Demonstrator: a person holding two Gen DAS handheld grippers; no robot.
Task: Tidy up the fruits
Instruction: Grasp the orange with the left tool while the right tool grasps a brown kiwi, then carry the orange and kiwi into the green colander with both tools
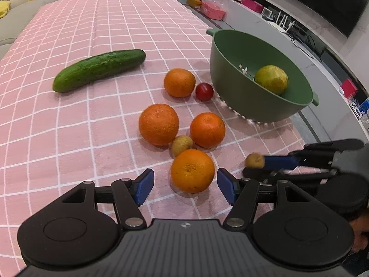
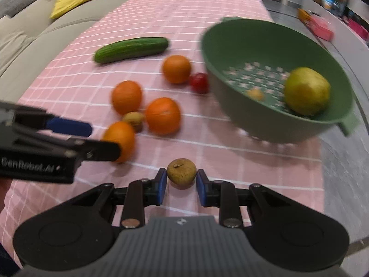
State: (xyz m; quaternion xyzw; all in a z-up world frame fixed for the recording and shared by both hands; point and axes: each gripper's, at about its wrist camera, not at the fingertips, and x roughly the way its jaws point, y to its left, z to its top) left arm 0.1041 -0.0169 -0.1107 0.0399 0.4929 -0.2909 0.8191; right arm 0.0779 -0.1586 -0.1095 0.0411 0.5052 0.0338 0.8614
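My right gripper is shut on a small brown fruit, its blue pads pressing both sides just above the pink checked cloth. My left gripper stands open around the nearest orange, with a gap at the left pad. Several more oranges lie beyond it, with a second small brown fruit among them. A green colander at the right holds a yellow-green fruit. The held brown fruit also shows in the left wrist view.
A cucumber lies at the left, farther back. A small red fruit rests against the colander's base beside an orange. The table's right edge runs close past the colander. A sofa borders the left side.
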